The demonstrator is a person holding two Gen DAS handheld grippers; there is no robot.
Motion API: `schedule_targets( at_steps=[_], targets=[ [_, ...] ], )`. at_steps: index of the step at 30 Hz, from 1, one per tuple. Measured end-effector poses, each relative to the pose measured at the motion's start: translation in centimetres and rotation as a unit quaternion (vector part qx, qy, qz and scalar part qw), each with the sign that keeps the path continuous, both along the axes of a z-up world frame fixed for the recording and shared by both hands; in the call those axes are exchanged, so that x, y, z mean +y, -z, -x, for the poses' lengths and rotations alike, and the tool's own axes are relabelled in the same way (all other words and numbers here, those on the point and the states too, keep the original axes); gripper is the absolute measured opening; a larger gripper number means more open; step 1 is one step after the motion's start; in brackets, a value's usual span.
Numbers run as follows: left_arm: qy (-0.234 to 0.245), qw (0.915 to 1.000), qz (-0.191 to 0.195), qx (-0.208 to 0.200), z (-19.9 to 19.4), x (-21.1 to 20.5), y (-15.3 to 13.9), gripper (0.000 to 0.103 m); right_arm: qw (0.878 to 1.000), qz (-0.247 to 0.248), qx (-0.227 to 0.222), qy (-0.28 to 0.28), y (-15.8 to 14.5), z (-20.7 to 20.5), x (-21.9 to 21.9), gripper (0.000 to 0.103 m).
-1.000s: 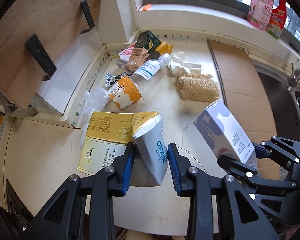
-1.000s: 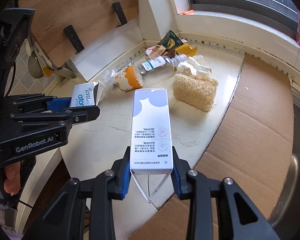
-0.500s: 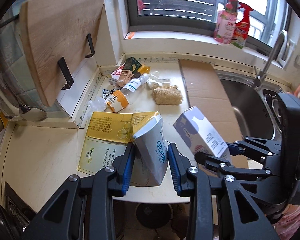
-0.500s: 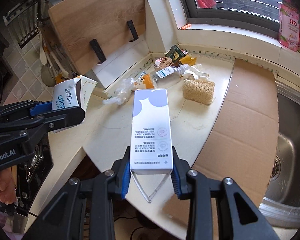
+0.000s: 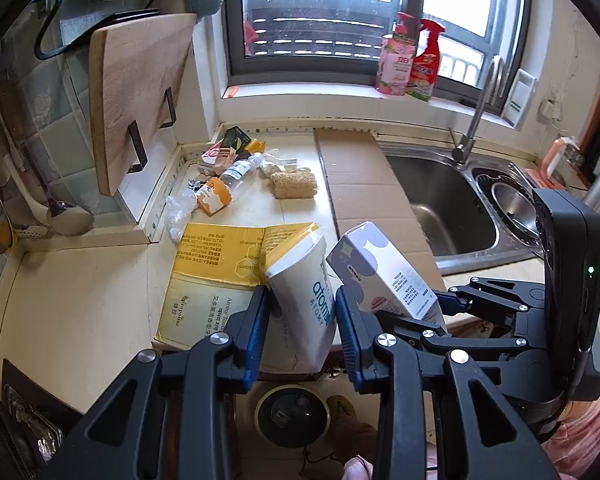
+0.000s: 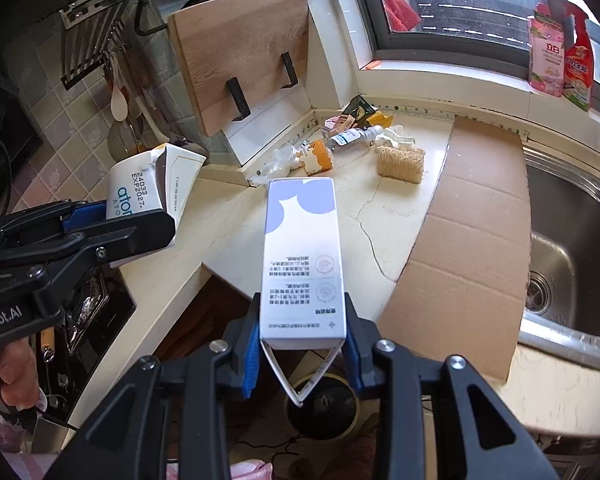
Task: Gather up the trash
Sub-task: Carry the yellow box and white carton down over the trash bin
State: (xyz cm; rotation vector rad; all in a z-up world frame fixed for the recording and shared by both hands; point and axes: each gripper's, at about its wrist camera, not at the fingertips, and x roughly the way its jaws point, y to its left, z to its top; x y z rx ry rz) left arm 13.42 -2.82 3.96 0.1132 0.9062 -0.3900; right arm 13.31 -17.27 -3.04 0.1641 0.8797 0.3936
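My left gripper [image 5: 302, 316] pinches a crushed white carton [image 5: 304, 300] with blue lettering, its blue pads pressed against both sides, and the carton hangs over the counter's front edge. My right gripper [image 6: 302, 346] clamps a tall white box with lilac patches [image 6: 302, 256] by its near end, where an opened flap pokes down between the fingers; the box reaches forward over the counter's edge. In the left view that box sits just right of the carton, close beside it.

Directly below both, on the floor, stands a round dark bin [image 5: 292, 414]. Behind the carton a flattened yellow package [image 5: 216, 272] lies on the pale countertop [image 5: 76, 312]. Farther back, near the corner, other rubbish is heaped: a clear plastic bottle [image 5: 240, 168], an orange-and-white wrapper [image 5: 214, 197], crumpled clear plastic [image 5: 178, 210] and small packets. A loofah pad [image 5: 294, 184] lies beside them. A cardboard sheet [image 6: 472, 236] covers the counter next to the steel sink [image 6: 572, 264]. A wooden cutting board [image 6: 240, 52] leans against the tiled wall.
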Motion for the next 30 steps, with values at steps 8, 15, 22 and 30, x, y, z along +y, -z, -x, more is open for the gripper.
schedule_targets(
  at_steps=[8,15,22,30],
  targets=[
    [0.025,0.9996,0.015,-0.003,5.4,1.1,-0.1,0.032,1.000,0.001,0.005,0.006,-0.1,5.0,0.9,0.034],
    [0.047,0.9985,0.020,0.019,9.4,2.2,1.8,0.032,1.000,-0.002,0.030,0.003,1.5,8.8,2.3,0.034],
    [0.063,0.9959,0.027,0.060,12.1,3.6,5.1,0.032,0.997,0.002,0.079,-0.004,4.7,10.9,3.9,0.034],
    [0.056,0.9907,0.034,0.120,12.7,5.1,9.5,0.032,0.988,0.011,0.156,-0.018,9.6,11.0,5.4,0.034]
  ],
)
